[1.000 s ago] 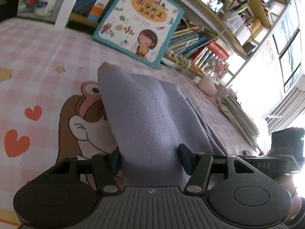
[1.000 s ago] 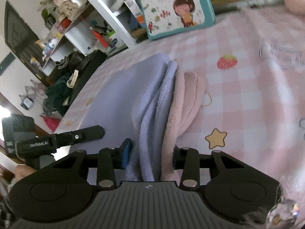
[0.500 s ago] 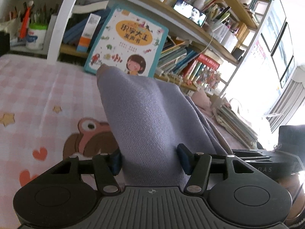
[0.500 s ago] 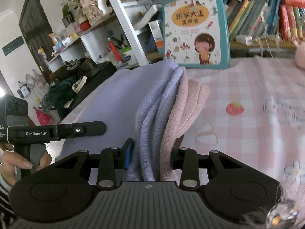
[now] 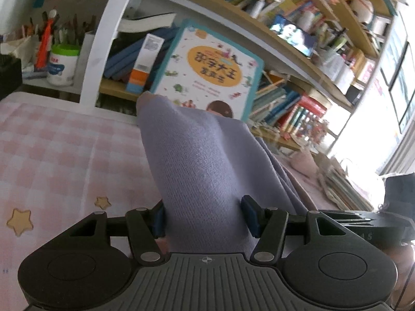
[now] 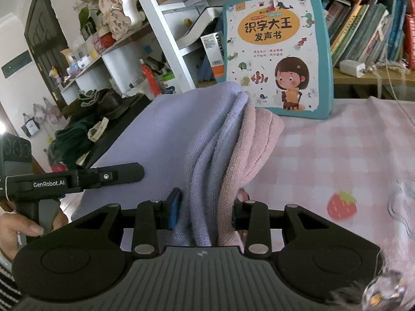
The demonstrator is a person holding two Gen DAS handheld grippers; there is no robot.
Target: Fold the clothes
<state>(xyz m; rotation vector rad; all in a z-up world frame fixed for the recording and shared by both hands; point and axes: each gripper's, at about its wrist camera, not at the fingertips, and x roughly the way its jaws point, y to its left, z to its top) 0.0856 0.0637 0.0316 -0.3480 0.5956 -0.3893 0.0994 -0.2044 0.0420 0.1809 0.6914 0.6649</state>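
A lilac knit garment (image 5: 205,171) with a pink lining (image 6: 249,150) is held up off the pink checked bedsheet (image 5: 52,150) between both grippers. My left gripper (image 5: 205,217) is shut on one thick bunched edge of it, the blue pads (image 5: 250,217) pressing the cloth from both sides. My right gripper (image 6: 205,207) is shut on the other edge, where lilac folds (image 6: 207,171) and pink layers hang together. The left gripper's body (image 6: 75,181) shows at the left of the right wrist view, with a hand (image 6: 23,228) on its handle.
A teal children's picture book (image 6: 277,51) leans on the shelf at the far edge of the bed. Crowded bookshelves (image 5: 298,98) rise behind it. A pen pot (image 5: 62,64) and white shelving (image 6: 160,31) stand to the left. Dark clothes (image 6: 85,119) lie beside the bed.
Both grippers have risen and tipped upward with the garment still gripped. The sheet has dropped low in both views and the shelves and book now fill the upper part.
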